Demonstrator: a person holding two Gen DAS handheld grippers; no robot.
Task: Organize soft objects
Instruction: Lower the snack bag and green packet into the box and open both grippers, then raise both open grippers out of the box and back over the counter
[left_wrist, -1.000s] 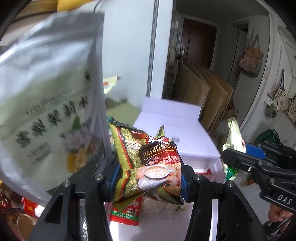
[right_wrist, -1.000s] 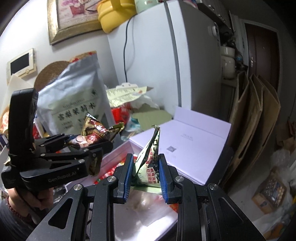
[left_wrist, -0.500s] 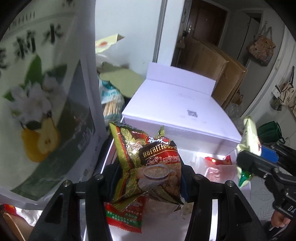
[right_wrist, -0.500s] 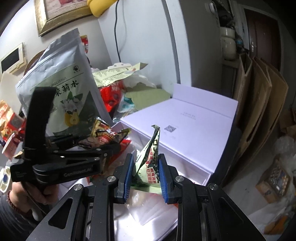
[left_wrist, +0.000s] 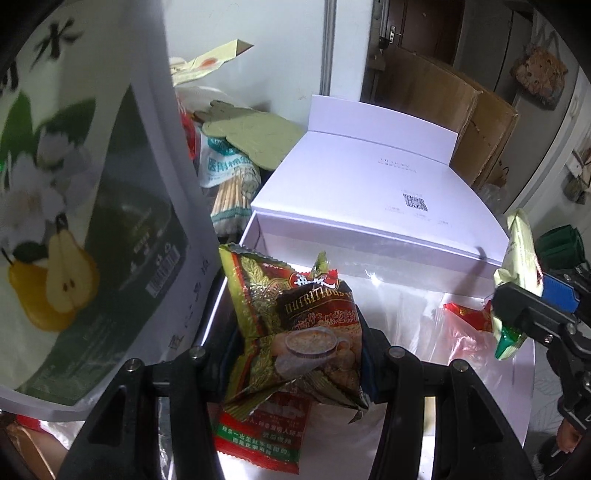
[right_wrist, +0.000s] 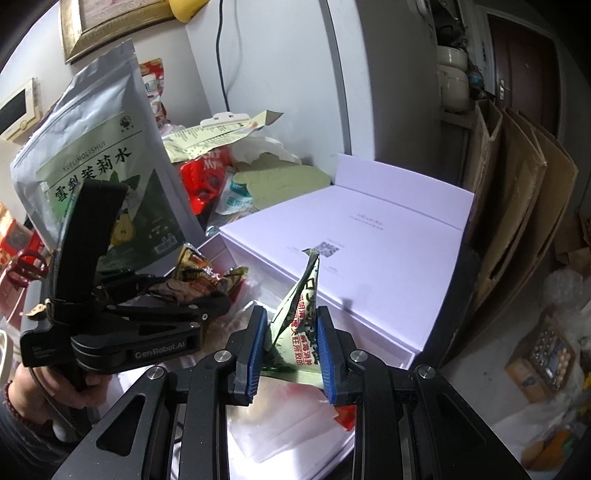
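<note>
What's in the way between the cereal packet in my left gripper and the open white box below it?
Nothing visible blocks it. The left gripper holds the cereal packet right above the open white box; only a red sachet lies inside beneath.

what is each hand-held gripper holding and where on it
The left hand-held gripper pinches the red-gold cereal packet across its lower middle. The right hand-held gripper clamps the pale green sachet near its bottom edge.
</note>
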